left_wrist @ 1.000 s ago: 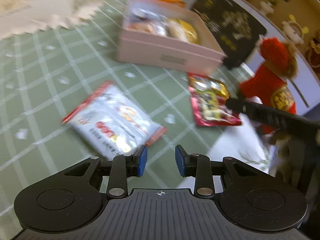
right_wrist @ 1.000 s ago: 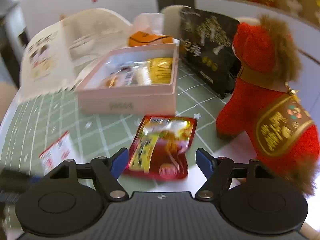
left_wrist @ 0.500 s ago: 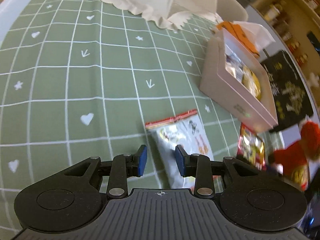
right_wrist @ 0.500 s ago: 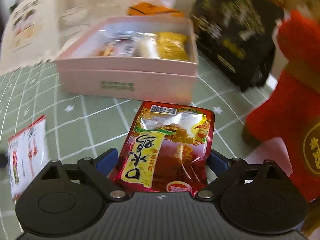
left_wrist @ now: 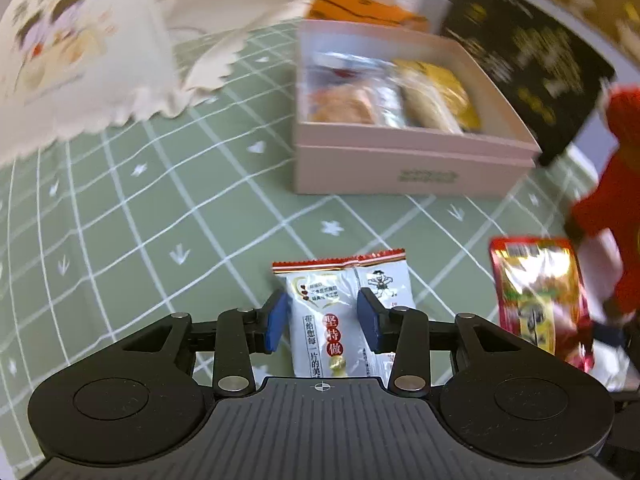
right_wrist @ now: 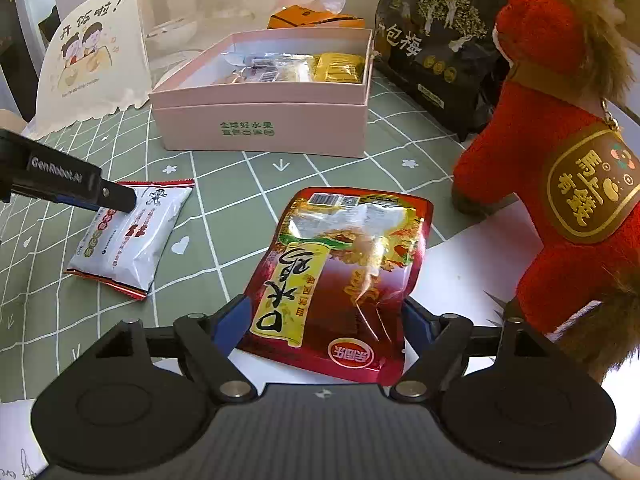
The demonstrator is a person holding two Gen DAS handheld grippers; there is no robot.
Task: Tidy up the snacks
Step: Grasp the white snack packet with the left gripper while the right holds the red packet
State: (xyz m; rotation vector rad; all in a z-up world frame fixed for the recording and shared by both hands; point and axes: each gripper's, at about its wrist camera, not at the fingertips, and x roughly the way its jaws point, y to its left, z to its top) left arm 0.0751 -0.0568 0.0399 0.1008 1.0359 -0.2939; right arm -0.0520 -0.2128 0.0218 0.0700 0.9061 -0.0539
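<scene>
In the right wrist view the right gripper (right_wrist: pixel 326 322) straddles the near end of the red snack pouch (right_wrist: pixel 340 264), its jaws closing in from either side; the right blue pad is mostly hidden behind the pouch, so contact there cannot be judged, while the left pad stands just clear of the pouch's edge. The pouch lies partly on the green grid tablecloth (right_wrist: pixel 224 208) and partly on a white sheet (right_wrist: pixel 472 264), whose far edge is covered by the red plush horse (right_wrist: pixel 560 184); the horse's hindquarters run off the frame. In the left wrist view the left gripper (left_wrist: pixel 322 322) has its jaws opening around the white snack packet (left_wrist: pixel 344 312), which lies flat on the cloth between the blue pads; the packet's near end is cut off by the gripper body, and no pinch shows. From the right camera only one dark finger of that gripper crosses the packet's top corner. Beyond both snacks sits the open pink box (right_wrist: pixel 264 120), with wrapped snacks inside that are hard to tell apart. Behind it, an orange tissue box (right_wrist: pixel 316 18) is half hidden, a black bag (right_wrist: pixel 436 40) leans at the right, and a cream mesh food cover (right_wrist: pixel 120 44) stands at the left. The left view's background is badly blurred.
</scene>
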